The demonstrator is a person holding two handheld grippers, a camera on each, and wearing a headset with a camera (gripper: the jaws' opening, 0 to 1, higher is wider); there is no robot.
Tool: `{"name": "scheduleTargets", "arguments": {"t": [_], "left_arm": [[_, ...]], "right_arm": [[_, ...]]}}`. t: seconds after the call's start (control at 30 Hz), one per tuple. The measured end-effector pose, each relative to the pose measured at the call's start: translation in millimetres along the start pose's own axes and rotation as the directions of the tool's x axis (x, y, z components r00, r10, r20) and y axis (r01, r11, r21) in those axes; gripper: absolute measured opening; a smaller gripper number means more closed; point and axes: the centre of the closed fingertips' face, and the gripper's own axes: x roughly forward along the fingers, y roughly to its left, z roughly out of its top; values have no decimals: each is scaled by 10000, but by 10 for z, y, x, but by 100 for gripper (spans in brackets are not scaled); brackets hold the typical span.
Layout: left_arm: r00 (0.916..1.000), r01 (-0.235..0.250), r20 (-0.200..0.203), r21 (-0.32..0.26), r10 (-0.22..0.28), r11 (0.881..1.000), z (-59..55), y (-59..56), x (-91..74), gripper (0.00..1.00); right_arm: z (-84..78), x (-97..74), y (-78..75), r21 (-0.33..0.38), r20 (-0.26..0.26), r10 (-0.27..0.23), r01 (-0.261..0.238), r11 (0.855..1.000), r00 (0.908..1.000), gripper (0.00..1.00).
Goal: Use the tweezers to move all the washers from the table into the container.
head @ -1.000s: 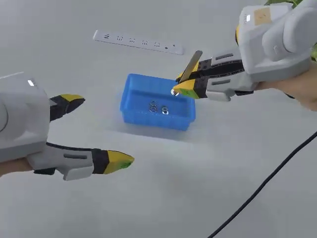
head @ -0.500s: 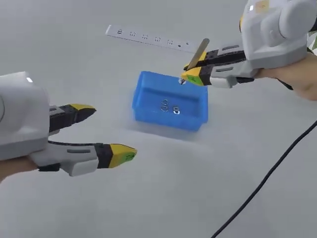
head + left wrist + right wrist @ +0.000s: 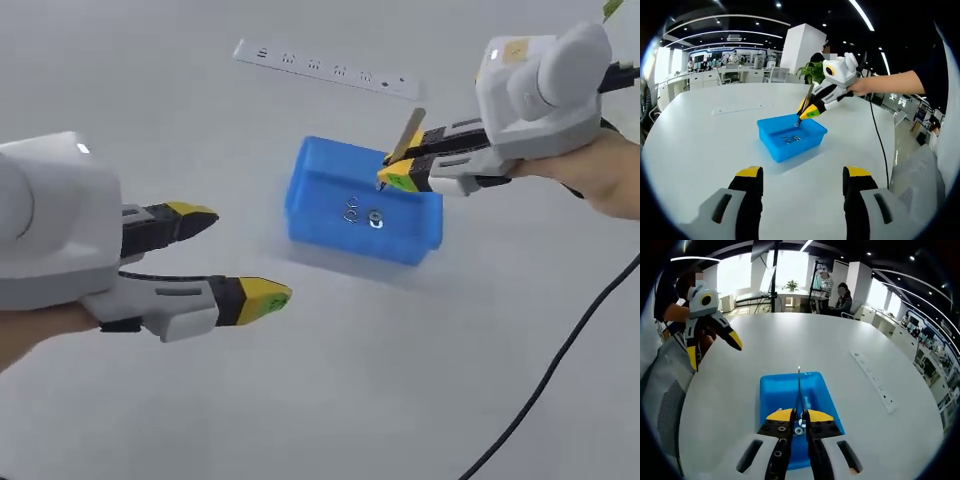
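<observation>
Your right gripper [image 3: 400, 178], clamped on the slim tan tweezers [image 3: 408, 135], hangs their tips over the blue plastic container's [image 3: 335, 240] far rim at frame centre, small steel washers [image 3: 352, 210] inside just lower left of them; your left gripper [image 3: 245, 255], jaws spread, sits farther off.

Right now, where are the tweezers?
In the head view, the tweezers are clamped in the right gripper, right of centre, tips down over the container's far side.

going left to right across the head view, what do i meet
left gripper → blue container → black cable
</observation>
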Motion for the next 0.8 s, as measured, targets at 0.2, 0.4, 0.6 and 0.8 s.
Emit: {"name": "scheduleTargets", "arguments": {"t": [0.2, 0.4, 0.6, 0.8], "left_arm": [[9999, -1, -125, -137, -1, 9999, -43, 23, -6, 69], [9996, -48, -263, -121, 45, 9999, -69, 49, -16, 68], [9996, -60, -264, -168, 56, 9998, -62, 43, -20, 68], [9999, -72, -151, -69, 71, 10000, 4, 34, -31, 68]], "right_arm": [[-145, 147, 75, 223, -189, 192, -187, 9996, 9996, 10], [-209, 224, 158, 137, -363, 350, -345, 9993, 9987, 10], [-180, 209, 140, 190, -282, 262, -257, 9995, 9993, 10], [-151, 177, 136, 126, -263, 206, -202, 9997, 9994, 10]]}}
